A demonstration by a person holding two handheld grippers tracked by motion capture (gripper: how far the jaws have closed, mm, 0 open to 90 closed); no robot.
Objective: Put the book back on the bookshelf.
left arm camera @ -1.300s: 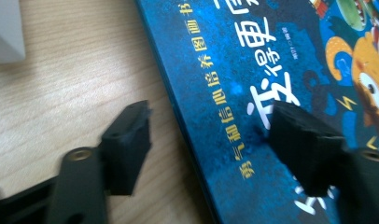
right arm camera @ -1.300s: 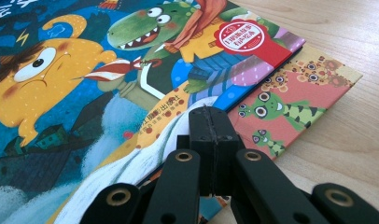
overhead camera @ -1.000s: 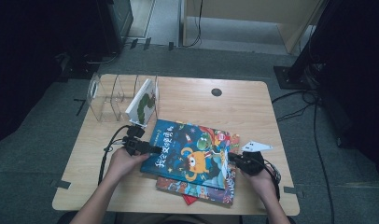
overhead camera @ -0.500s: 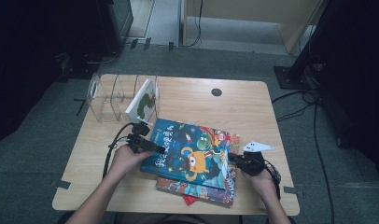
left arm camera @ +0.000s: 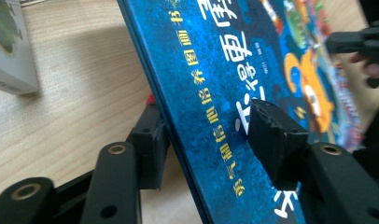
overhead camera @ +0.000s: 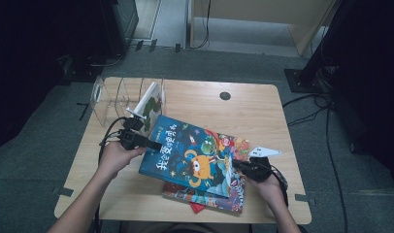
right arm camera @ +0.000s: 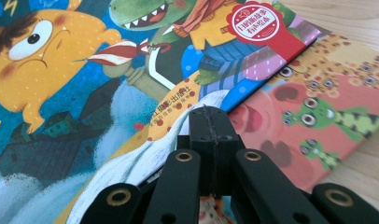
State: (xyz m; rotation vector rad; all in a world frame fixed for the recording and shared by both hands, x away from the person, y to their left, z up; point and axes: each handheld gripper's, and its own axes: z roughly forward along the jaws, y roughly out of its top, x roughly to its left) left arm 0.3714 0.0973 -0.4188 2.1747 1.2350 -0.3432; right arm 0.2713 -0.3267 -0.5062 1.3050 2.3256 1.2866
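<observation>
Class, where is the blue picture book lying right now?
In the high view the blue picture book sits centre-front on the table, atop other books, its left edge clamped by the left hand-held gripper, right of the clear rack.

Picture books in the stack on the wooden table (overhead camera: 282, 116): three that can be told apart — one blue book (overhead camera: 195, 155) on top, one pink-covered book (overhead camera: 236, 191) beneath it, one red edge (overhead camera: 197, 208) lowest; one clear divider rack (overhead camera: 112, 97) — holding one white book (overhead camera: 149, 102); two grippers, left gripper (overhead camera: 154, 144) and right gripper (overhead camera: 236, 165); one dark round hole (overhead camera: 225, 95).
</observation>
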